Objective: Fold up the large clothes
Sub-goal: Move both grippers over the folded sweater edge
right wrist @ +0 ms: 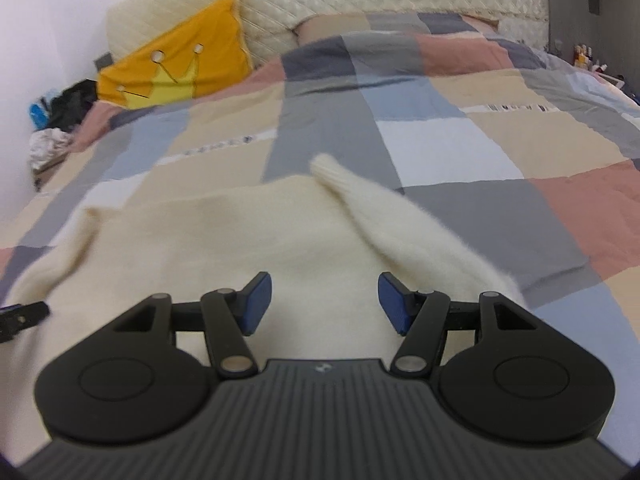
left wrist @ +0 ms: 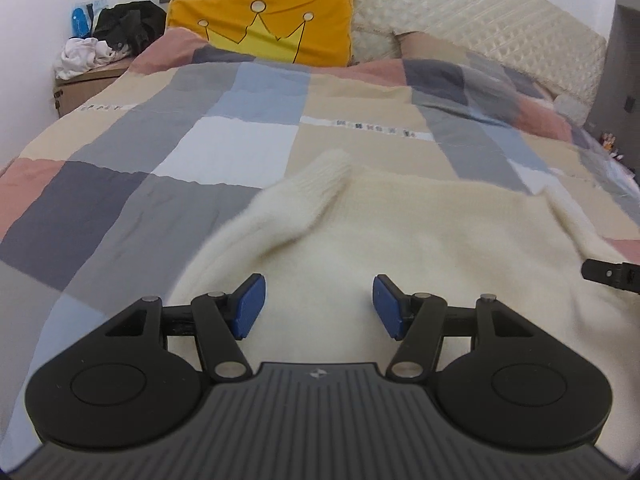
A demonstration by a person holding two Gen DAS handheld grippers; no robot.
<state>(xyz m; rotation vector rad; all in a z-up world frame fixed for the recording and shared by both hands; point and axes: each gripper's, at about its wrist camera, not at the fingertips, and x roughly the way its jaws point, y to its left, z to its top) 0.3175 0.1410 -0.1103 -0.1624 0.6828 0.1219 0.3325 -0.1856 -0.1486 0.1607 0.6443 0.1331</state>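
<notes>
cream sweater (left wrist: pixel 420 232) flat on patchwork quilt (left wrist: pixel 240 136) | L gripper (left wrist: pixel 318 306) wide, empty | R gripper (right wrist: pixel 325 304) wide, empty | both above sweater

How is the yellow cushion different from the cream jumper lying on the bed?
The yellow cushion is bright, bears a crown drawing and leans propped against the headboard. The cream jumper is pale, plain and fluffy, and lies spread over the patchwork quilt. The cushion is plump and firm-edged; the jumper is limp, with one sleeve folded over its body. Both are soft cloth things on the bed.
</notes>
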